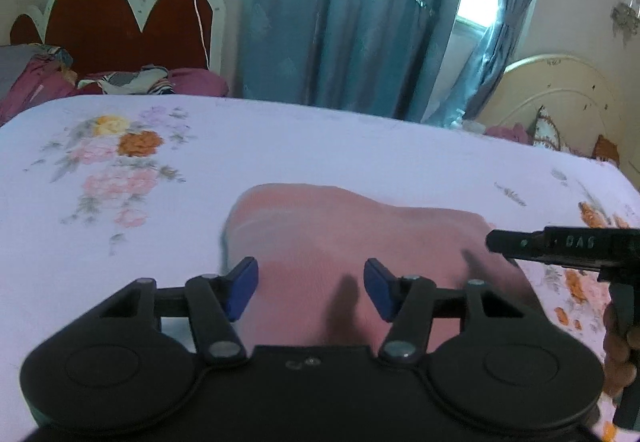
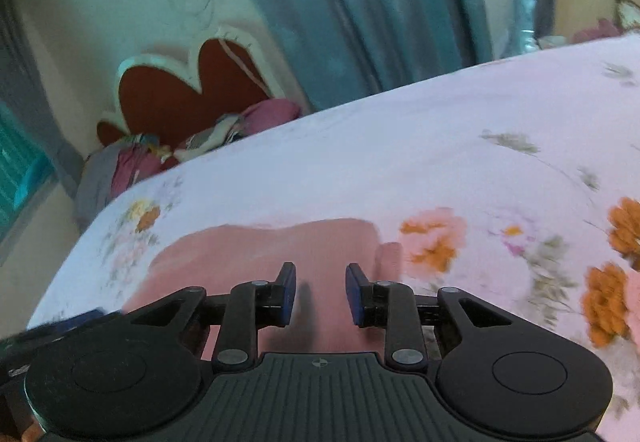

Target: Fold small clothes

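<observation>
While both claws hang above a bed, a pink garment (image 1: 344, 238) lies spread on the white floral bedsheet (image 1: 280, 149), near its front edge.

Seen from the left wrist camera, a red scalloped headboard (image 1: 120, 25) with a white border stands at the far left, with crumpled magenta bedding (image 1: 192, 79) at its foot. Blue curtains (image 1: 340, 13) hang to its right, and a cream headboard (image 1: 560, 89) shows at the far right. The left gripper (image 1: 311, 288) hovers over the near part of the garment with its blue-padded jaws set wide apart and nothing between them; whether the pads touch the cloth cannot be told. At the right edge the black body of the right gripper (image 1: 560, 244) reaches in over the garment's right side.

From the right wrist camera, tilted and somewhat blurred, the garment (image 2: 260, 250) lies to the left of an orange and pink flower print. The right gripper (image 2: 321, 294) hangs above it, jaws moderately parted and holding nothing.
</observation>
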Available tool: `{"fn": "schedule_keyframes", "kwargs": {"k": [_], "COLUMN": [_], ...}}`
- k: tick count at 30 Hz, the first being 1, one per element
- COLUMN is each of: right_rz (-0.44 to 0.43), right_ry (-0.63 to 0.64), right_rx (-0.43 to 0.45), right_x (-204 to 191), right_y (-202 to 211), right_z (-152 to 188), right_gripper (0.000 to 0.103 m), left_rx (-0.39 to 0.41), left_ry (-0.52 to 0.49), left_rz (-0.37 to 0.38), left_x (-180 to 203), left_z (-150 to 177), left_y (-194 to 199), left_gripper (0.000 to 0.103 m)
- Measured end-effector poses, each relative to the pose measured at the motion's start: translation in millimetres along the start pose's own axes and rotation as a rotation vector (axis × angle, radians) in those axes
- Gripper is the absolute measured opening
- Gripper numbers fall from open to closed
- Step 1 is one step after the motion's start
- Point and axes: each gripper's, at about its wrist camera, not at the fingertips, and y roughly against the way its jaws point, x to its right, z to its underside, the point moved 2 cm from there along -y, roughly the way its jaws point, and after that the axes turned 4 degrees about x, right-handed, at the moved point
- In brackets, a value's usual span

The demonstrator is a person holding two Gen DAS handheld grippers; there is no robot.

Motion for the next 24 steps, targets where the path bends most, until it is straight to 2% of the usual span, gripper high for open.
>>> {"fn": "schedule_keyframes", "kwargs": {"k": [3,5,8,11,13,18,22,24], "right_rz": [0.038,0.108,0.108,0.104,0.066,0.056,0.158,0.173], "right_ry": [0.039,0.079,0.069,0.108,0.134,0.246,0.281,0.237], "right_rx": [-0.022,-0.035,-0.039,-0.019,-0.005,-0.004,-0.045,-0.063], "right_x": [-6,-5,5,2,-3,-21,-12,0], "right_y": [-19,-33,-40,-16,8,59,69,62], "right_z": [5,8,9,7,12,48,85,94], "right_gripper": [0.028,0.028,0.028,0.028,0.028,0.028,0.028,0.028], "left_rx": [-0.01,-0.038,-0.058,-0.026,-0.008,-0.013,-0.064,-0.089], "left_ry": [-0.034,-0.009,0.056,0.021,-0.018,-0.057,-0.071,-0.09], "left_rz": [-0.041,-0.055,-0.049,-0.035,-0.017,-0.017,-0.007,-0.026], "left_x": [1,-5,-15,-9,-4,3,12,18], "left_z": [0,3,4,4,8,35,56,65], "left_y": [-20,-31,-35,-11,10,54,67,62], "left_gripper": [0.056,0.061,0.065,0.061,0.06,0.06,0.06,0.061]}}
